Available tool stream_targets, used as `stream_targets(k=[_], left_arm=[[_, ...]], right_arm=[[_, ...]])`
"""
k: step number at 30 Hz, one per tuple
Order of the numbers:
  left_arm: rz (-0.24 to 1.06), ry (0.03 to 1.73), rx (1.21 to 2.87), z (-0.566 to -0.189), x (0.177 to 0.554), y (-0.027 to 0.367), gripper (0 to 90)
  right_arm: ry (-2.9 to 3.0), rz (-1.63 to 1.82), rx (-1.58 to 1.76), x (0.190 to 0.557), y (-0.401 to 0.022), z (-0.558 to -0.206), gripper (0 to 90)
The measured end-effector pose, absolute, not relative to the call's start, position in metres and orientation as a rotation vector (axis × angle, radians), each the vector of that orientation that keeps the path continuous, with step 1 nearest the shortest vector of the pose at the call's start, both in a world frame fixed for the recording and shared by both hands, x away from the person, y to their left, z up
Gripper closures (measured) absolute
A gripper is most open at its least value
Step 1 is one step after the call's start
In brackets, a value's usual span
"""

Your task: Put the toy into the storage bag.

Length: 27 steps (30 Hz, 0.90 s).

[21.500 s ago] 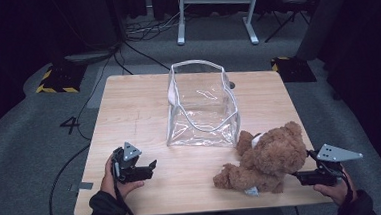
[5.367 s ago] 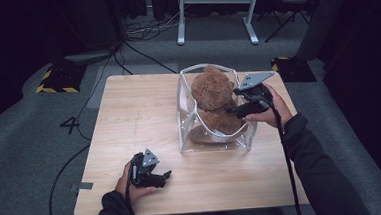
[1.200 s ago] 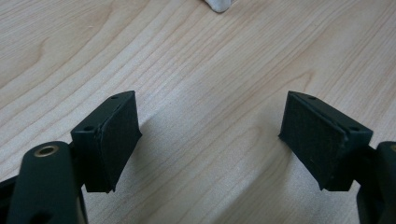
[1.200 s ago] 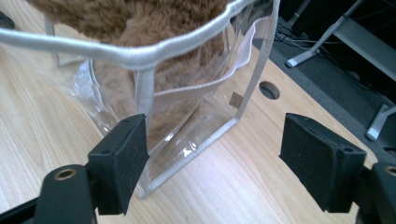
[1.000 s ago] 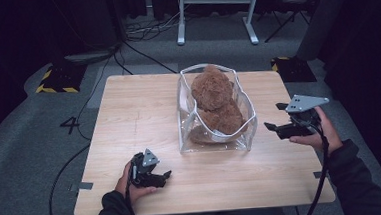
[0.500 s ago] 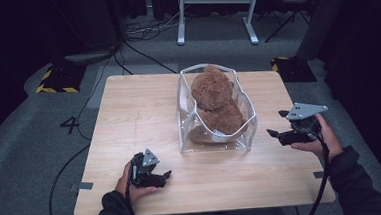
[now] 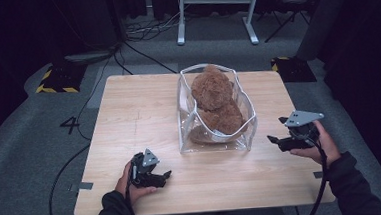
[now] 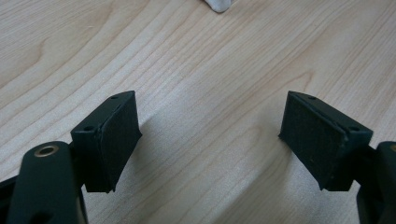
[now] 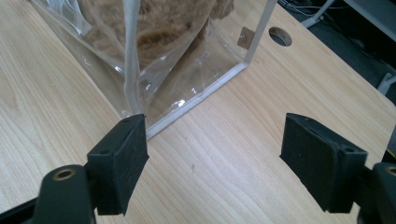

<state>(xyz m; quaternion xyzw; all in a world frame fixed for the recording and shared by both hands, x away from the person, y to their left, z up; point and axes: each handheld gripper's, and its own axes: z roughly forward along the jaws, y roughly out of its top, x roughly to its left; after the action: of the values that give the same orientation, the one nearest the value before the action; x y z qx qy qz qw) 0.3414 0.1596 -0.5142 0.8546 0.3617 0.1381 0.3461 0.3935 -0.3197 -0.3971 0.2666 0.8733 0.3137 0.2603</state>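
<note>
Teddy bear (image 7: 215, 98): brown, inside clear plastic bag (image 7: 240, 137), table (image 7: 128, 106) centre.
Left gripper (image 7: 163, 177): near left, jaws spread, empty.
Right gripper (image 7: 275, 140): right of bag, jaws spread, empty.

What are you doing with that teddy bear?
A person sits at a wooden table with a tool in each hand. The brown teddy bear sits inside a clear plastic bag. The right tool is open beside the bag, holding nothing. The left tool rests open near the table's front edge.
</note>
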Motion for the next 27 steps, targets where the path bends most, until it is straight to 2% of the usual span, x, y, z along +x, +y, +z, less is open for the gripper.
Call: stream_targets(k=[27], left_arm=[[0.359, 0.939, 2.218, -0.514, 0.341, 0.160, 19.7]], right_arm=[[2.374, 0.848, 0.775, 0.378, -0.343, -0.439, 23.2]])
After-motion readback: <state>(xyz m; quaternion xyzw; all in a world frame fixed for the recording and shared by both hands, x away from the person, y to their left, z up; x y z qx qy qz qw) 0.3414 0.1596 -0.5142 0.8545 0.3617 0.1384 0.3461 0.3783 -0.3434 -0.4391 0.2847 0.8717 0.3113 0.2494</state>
